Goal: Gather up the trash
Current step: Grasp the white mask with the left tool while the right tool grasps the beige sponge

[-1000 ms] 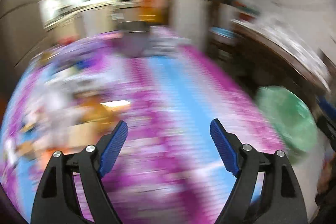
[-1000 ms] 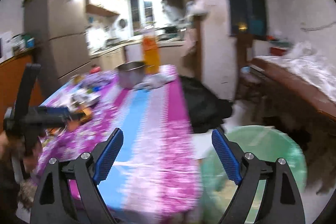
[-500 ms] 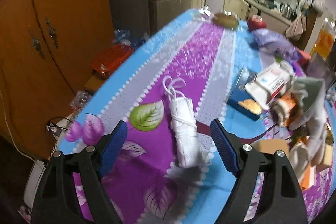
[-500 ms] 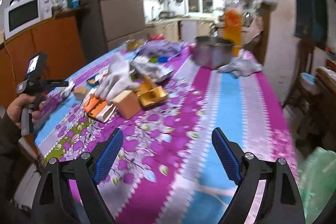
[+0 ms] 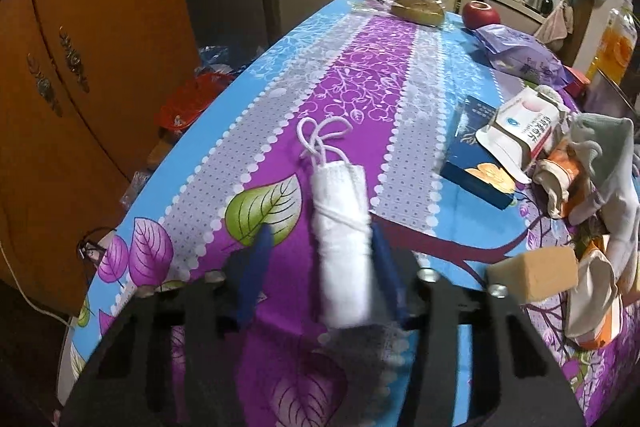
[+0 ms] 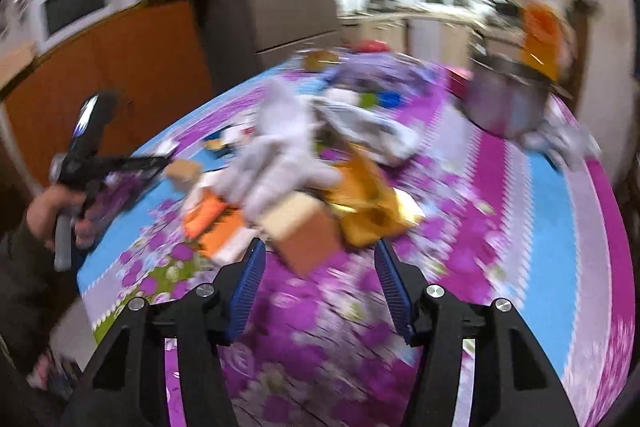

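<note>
Left gripper [image 5: 320,267] fingers closing around rolled white face mask [image 5: 340,223] on table [image 5: 400,75]; mask's long axis runs straight ahead between them, right pad seemingly touching, left apart. Right gripper [image 6: 320,279] fingers closing on nothing, tan box [image 6: 308,231] just ahead.

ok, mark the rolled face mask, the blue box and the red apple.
rolled face mask [image 5: 340,227]: left wrist view, middle of the white roll.
blue box [image 5: 472,163]: left wrist view, dark blue top face.
red apple [image 5: 481,15]: left wrist view, front of its skin.
</note>
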A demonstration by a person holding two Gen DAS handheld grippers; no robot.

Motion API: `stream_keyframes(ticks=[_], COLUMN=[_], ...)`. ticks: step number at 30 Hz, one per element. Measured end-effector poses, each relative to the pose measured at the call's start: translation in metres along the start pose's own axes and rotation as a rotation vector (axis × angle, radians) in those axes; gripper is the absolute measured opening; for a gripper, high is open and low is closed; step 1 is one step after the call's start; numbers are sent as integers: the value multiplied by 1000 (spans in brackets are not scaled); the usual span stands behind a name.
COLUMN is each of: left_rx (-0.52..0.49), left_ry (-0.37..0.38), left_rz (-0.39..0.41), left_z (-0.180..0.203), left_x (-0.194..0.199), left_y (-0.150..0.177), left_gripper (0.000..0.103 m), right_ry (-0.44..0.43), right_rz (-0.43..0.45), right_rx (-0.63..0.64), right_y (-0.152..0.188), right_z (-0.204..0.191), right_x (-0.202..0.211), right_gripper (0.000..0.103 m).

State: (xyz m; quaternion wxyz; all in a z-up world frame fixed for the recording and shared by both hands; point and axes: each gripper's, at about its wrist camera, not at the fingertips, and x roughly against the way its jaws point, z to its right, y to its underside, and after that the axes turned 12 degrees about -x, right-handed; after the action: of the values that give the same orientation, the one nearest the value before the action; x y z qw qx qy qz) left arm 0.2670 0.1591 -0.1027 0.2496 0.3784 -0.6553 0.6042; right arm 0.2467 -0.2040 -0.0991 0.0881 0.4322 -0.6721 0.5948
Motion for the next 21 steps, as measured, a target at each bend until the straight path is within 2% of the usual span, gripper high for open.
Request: stream_keyframes(ticks=[4,7,11,12,13,15,21], left_rx=[-22,-24,-22,-22,-21,-20,-10], left_ry=[4,14,31,37,45,49,71], left_rz=[18,29,34,37,40,41,59], left_z=[4,4,2,2,2,2,5], left_x=[2,3,5,5,6,6,10], left_y=[2,4,5,6,6,5,8], left_gripper=[34,33,31,27,25,24,24], right_ry=[9,24,39,40,39,43,85], right_rz=[-12,-17,-65,-64,-60,-72,-56], right_rx=[110,156,191,199,204,208,195], right_y=[-9,-13,-12,-12,-11,-10,-4], right_z=[-18,-22,-24,-24,-25,-27,-31], right_x=[-19,-31,-50,-51,-51,-54,-52], right_gripper=[60,67,67,66,66,52,46])
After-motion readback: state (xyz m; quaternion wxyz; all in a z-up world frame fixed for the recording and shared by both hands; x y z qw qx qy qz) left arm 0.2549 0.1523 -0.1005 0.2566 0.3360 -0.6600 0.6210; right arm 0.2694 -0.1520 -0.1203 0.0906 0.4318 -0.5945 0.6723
